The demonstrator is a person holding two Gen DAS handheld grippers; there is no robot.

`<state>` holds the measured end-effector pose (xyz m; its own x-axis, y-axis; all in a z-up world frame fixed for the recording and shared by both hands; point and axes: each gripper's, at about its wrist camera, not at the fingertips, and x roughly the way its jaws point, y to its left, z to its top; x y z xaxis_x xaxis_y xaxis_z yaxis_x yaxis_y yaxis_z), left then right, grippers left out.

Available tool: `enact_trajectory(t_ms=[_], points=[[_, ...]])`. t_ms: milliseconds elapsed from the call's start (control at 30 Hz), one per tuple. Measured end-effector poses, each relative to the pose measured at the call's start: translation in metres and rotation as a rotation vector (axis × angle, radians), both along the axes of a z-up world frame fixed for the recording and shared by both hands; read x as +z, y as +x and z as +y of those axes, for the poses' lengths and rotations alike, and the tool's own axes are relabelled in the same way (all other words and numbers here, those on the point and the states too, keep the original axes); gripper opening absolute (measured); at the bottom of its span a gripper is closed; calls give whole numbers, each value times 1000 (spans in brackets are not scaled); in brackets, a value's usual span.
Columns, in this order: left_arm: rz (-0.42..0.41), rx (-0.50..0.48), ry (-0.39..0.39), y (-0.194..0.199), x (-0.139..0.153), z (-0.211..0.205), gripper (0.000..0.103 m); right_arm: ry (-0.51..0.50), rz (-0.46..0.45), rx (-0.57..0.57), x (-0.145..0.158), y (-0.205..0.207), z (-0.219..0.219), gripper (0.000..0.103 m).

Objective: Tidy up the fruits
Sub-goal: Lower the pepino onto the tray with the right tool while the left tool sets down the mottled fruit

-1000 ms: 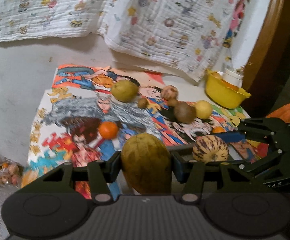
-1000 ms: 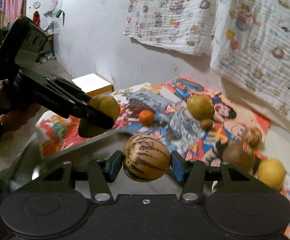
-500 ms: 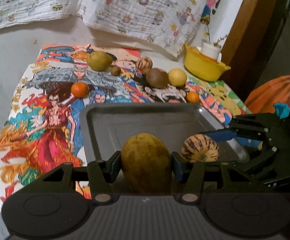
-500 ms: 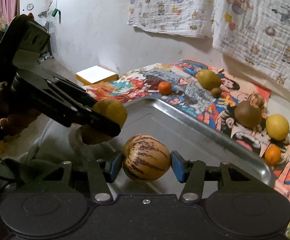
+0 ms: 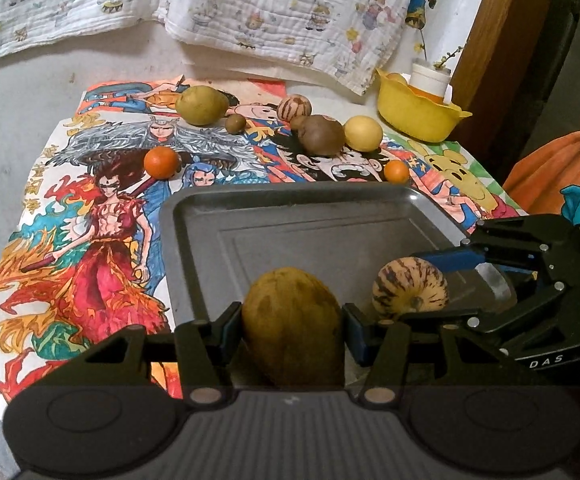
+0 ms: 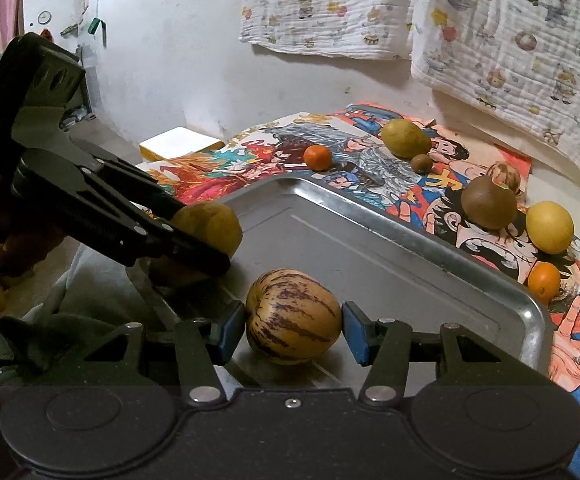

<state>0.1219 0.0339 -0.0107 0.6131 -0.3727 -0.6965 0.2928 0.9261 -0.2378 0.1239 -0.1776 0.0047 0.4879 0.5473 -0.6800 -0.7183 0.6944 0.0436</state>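
My left gripper (image 5: pixel 294 330) is shut on a yellow-brown oval fruit (image 5: pixel 292 326), held low over the near part of a grey metal tray (image 5: pixel 290 191). My right gripper (image 6: pixel 293 328) is shut on a striped cream-and-purple melon (image 6: pixel 292 318) over the same tray (image 6: pixel 410 226). In the left wrist view the striped melon (image 5: pixel 410 288) hangs to the right of my fruit. The right wrist view shows the yellow-brown fruit (image 6: pixel 209 226) at the left, with a hand on that gripper's handle. Whether either fruit touches the tray floor is unclear.
Loose fruit lies on the cartoon cloth (image 5: pixel 89 248) beyond the tray: a green-yellow fruit (image 5: pixel 199 105), an orange (image 5: pixel 161 163), a brown round fruit (image 5: pixel 322 135), a yellow one (image 5: pixel 363 133), a small orange (image 5: pixel 396 171). A yellow bowl (image 5: pixel 418 114) stands at the back right.
Both grippers drew back and sank with their fruits, so the metal tray came into view under them. Over the last half second they hardly moved. Both grips are unchanged.
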Motion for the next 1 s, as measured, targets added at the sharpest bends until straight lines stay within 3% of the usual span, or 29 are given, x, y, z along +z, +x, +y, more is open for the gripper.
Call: enact_trajectory(t_ms=[167, 567, 1000], points=[[-1, 13, -9, 3, 0, 2, 58, 1, -8, -2, -2, 1, 0, 56], [-36, 51, -26, -7, 7, 10, 73, 0, -12, -14, -4, -2, -3, 64], [-108, 62, -16, -37, 19, 20, 101, 33, -34, -22, 4, -20, -11, 88]])
